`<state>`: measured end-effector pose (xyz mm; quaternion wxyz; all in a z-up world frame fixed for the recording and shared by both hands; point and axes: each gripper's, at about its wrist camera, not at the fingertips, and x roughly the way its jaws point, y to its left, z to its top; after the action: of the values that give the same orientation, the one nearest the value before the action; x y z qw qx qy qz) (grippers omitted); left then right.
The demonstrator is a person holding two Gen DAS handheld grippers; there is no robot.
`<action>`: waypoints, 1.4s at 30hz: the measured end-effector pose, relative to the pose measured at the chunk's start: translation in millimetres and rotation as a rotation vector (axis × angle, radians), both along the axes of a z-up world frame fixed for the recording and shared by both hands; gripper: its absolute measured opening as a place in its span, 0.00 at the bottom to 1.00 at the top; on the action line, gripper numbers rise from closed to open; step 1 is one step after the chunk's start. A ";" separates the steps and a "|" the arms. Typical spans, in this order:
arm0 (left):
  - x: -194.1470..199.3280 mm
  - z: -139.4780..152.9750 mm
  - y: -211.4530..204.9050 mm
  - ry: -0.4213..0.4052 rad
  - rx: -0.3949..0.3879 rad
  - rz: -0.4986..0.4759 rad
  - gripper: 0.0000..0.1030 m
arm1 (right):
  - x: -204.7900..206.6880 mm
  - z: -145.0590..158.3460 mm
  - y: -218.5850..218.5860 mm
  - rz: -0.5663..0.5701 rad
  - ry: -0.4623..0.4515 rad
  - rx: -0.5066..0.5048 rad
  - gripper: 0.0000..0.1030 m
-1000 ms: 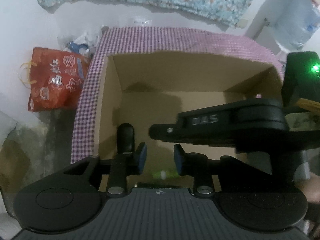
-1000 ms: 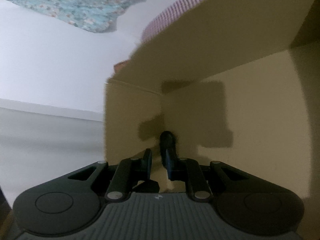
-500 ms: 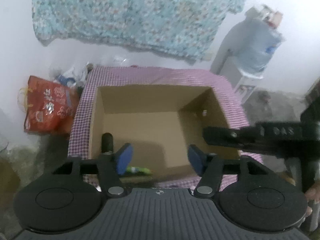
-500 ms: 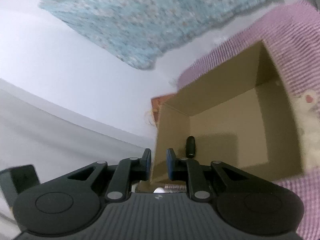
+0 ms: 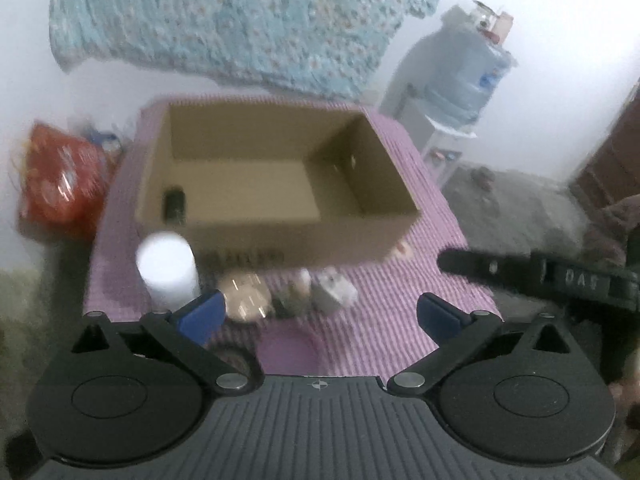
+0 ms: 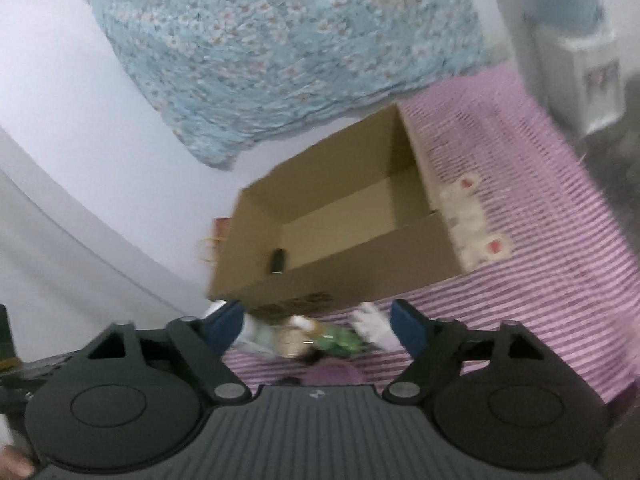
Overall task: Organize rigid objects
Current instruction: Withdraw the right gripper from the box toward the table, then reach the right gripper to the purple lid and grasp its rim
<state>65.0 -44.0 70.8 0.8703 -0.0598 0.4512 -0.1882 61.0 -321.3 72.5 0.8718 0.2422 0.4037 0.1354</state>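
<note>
An open cardboard box [image 5: 384,184] stands on the pink checked tablecloth [image 5: 380,320]; it also shows in the right wrist view [image 6: 360,276]. A small black cylinder [image 5: 174,202] lies in its left corner, also seen in the right wrist view [image 6: 277,260]. In front of the box stand a white cup [image 5: 167,272], a round tan object [image 5: 244,296] and a small white item [image 5: 334,292], all blurred. My left gripper [image 5: 320,316] is open and empty, above the near table edge. My right gripper [image 6: 318,326] is open and empty, over blurred items including a green one [image 6: 340,340].
A red bag [image 5: 60,184] sits on the floor left of the table. A water dispenser [image 5: 460,92] stands at the right. A floral cloth [image 5: 240,20] hangs on the wall behind. A white-and-red object [image 6: 476,220] lies right of the box. The other gripper's arm [image 5: 540,276] crosses the right.
Both grippers have pulled back up and out of the box and opened wide. The black cylinder stays in the box. The items in front of the box have come into view.
</note>
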 end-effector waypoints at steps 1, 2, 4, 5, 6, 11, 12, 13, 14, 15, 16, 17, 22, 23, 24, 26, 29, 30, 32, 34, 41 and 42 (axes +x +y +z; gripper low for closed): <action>-2.8 -3.8 1.2 0.007 -0.010 0.002 1.00 | -4.0 2.6 2.3 -0.003 -0.016 -0.040 0.97; -4.9 -8.1 2.4 0.018 -0.016 0.005 1.00 | -6.7 5.7 5.3 -0.006 -0.035 -0.084 0.99; -7.7 -16.2 3.6 0.038 -0.012 0.015 1.00 | -12.2 11.1 12.8 -0.013 -0.071 -0.178 1.00; -9.8 -19.4 3.5 0.038 -0.003 0.021 1.00 | -14.6 13.5 15.2 -0.014 -0.080 -0.218 1.00; -12.5 -21.5 4.7 0.030 0.005 0.025 1.00 | -17.3 14.7 16.6 -0.015 -0.086 -0.249 1.00; -24.9 -25.9 9.2 0.001 0.010 0.008 1.00 | -29.5 20.6 23.4 -0.023 -0.130 -0.345 1.00; -26.4 -26.1 9.2 -0.001 0.008 0.001 1.00 | -30.7 21.1 24.8 -0.029 -0.135 -0.366 1.00; -27.9 -26.3 9.6 -0.003 0.006 -0.008 1.00 | -32.7 21.8 27.6 -0.036 -0.139 -0.392 1.00; -29.2 -26.3 9.5 -0.007 0.003 -0.012 1.00 | -34.4 22.5 29.5 -0.039 -0.145 -0.412 1.00; -31.3 -26.9 9.9 -0.015 -0.002 -0.012 1.00 | -35.9 24.0 31.7 -0.037 -0.153 -0.431 1.00; -32.2 -27.7 10.4 -0.019 -0.008 -0.014 1.00 | -37.3 24.7 33.7 -0.030 -0.163 -0.450 1.00; -32.4 -28.4 10.4 -0.020 -0.016 -0.016 1.00 | -38.2 25.6 35.0 -0.027 -0.171 -0.465 1.00; -32.4 -31.3 15.1 -0.020 -0.079 -0.028 1.00 | -44.8 30.9 33.0 -0.059 -0.210 -0.480 1.00; -32.1 -31.9 15.5 -0.022 -0.084 -0.027 1.00 | -45.2 31.2 30.0 -0.059 -0.224 -0.459 1.00; -31.9 -33.0 15.9 -0.026 -0.088 -0.027 1.00 | -45.1 31.3 26.7 -0.050 -0.236 -0.429 1.00; -30.1 -37.9 15.1 -0.022 -0.080 -0.021 1.00 | -43.5 28.2 20.9 0.000 -0.247 -0.342 1.00; -28.5 -47.1 9.7 -0.032 -0.045 -0.013 1.00 | -32.8 15.0 23.1 0.060 -0.182 -0.266 1.00; -27.1 -50.6 6.9 -0.031 -0.032 -0.014 1.00 | -28.8 7.4 26.7 0.077 -0.154 -0.261 1.00; -23.5 -58.4 2.3 -0.011 -0.024 -0.016 1.00 | -20.2 -7.2 35.1 0.101 -0.104 -0.253 1.00; -20.1 -66.6 -2.2 0.015 -0.013 -0.027 1.00 | -11.0 -26.3 40.0 0.129 -0.034 -0.202 0.96; -8.1 -98.3 -14.7 0.126 0.126 -0.025 0.99 | 20.2 -89.4 56.4 0.176 0.187 -0.093 0.63; -7.1 -101.9 -13.5 0.137 0.128 -0.024 0.98 | 22.8 -95.1 59.3 0.189 0.201 -0.095 0.61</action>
<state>58.0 -57.5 -31.1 0.8372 -0.0116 0.5213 -0.1648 83.8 -262.0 -22.6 0.8207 0.1741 0.5161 0.1728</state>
